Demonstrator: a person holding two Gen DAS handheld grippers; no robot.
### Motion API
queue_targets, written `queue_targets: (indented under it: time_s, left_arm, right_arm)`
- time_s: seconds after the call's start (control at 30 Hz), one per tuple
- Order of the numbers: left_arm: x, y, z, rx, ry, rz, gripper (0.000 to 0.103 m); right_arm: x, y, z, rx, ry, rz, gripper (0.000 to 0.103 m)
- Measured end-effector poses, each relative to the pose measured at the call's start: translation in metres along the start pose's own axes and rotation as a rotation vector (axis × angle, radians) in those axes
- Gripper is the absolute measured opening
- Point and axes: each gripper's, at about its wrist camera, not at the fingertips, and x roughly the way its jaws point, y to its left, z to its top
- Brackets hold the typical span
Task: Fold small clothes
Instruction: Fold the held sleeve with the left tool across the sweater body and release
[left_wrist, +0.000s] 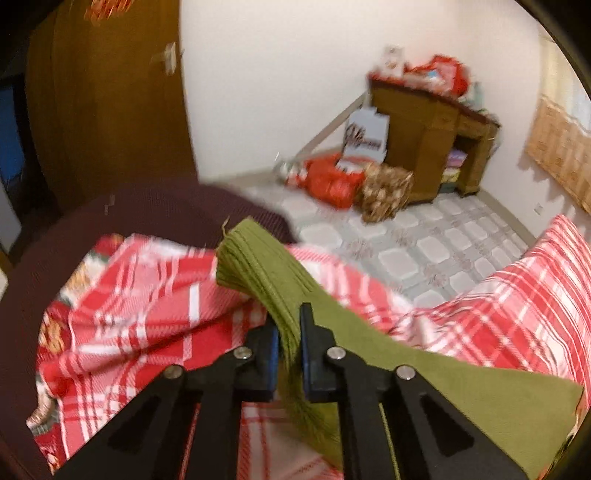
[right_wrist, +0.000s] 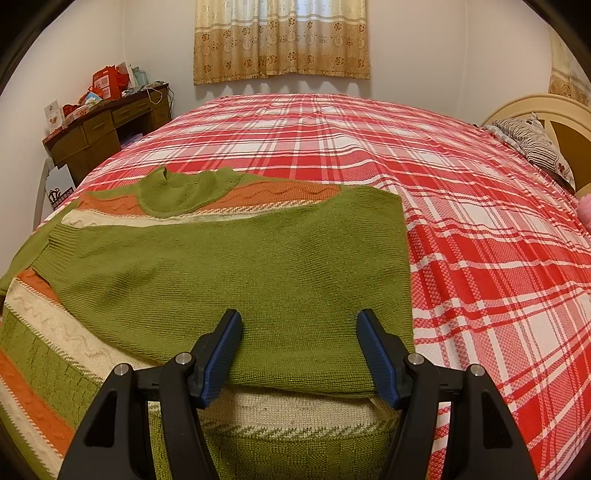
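Observation:
A green knit sweater (right_wrist: 229, 266) with orange and cream stripes lies on the red plaid bedspread (right_wrist: 480, 221), one sleeve folded across its body. My right gripper (right_wrist: 299, 354) is open and empty, its jaws just above the sweater's near edge. My left gripper (left_wrist: 289, 347) is shut on the sweater's green ribbed cuff (left_wrist: 251, 258) and holds it lifted above the bedspread (left_wrist: 147, 295). The picture in the left wrist view is blurred.
A wooden desk (right_wrist: 107, 129) with red bags stands at the far left and also shows in the left wrist view (left_wrist: 424, 125). Red and patterned bags (left_wrist: 332, 181) lie on the tiled floor. A dark chair back (left_wrist: 147, 206) is close. A pillow (right_wrist: 535, 144) and headboard are at right.

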Motion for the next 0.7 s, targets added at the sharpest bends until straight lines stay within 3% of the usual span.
queue_targets:
  time_s: [0.23, 0.37, 0.7]
  left_arm:
    - [-0.07, -0.052, -0.019, 0.186, -0.199, -0.138, 0.01]
    - [-0.101, -0.085, -0.044, 0.301, -0.255, -0.236, 0.01]
    - [-0.146, -0.157, -0.12, 0.568, -0.235, -0.419, 0.01]
  right_arm:
    - [0.0, 0.0, 0.0, -0.001, -0.001, 0.001, 0.066]
    - [0.0, 0.0, 0.0, -0.002, -0.001, 0.001, 0.066]
    - [0.0, -0.001, -0.001, 0.0, -0.003, 0.003, 0.066]
